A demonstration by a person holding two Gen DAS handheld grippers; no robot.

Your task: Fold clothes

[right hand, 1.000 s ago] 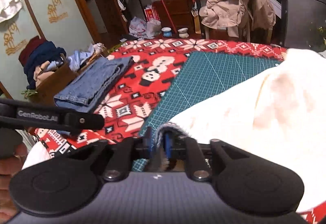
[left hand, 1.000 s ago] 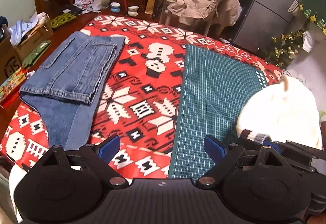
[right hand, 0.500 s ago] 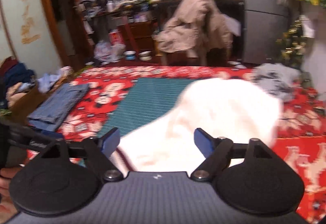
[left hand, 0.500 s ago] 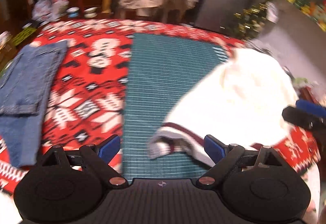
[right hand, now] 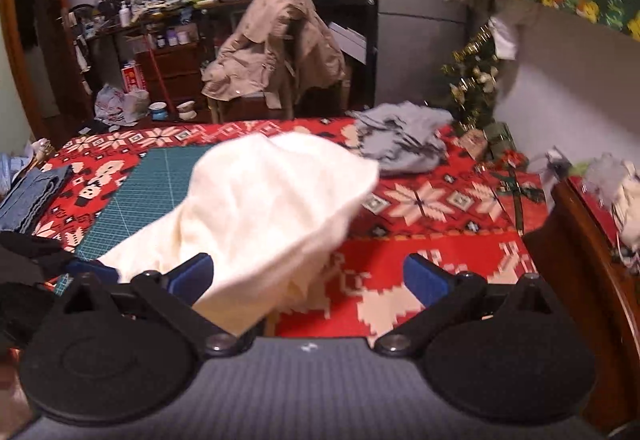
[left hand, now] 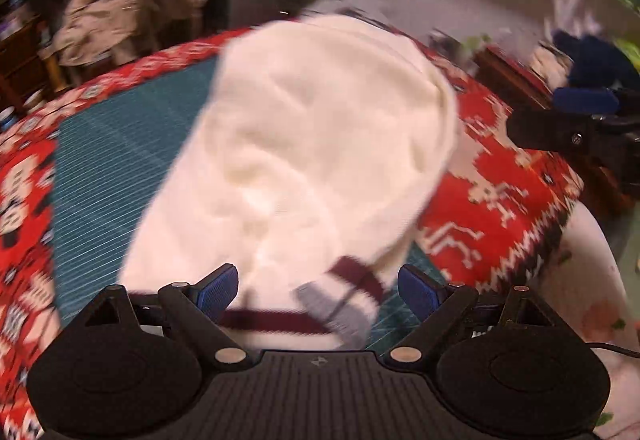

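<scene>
under the left gripper [left hand: 318, 290], jaws spread and empty, a cream sweater [left hand: 304, 156] covers the green mat [left hand: 100, 168]. from the right wrist, the right gripper [right hand: 308, 278] has just opened; sweater between, grey clothes [right hand: 404, 142] beyond.

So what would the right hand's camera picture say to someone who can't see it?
A fluffy white sweater lies in a heap across a green cutting mat and a red patterned tablecloth, with the right gripper open just in front of it, nothing pinched. A grey garment sits crumpled behind; folded jeans lie far left.
</scene>
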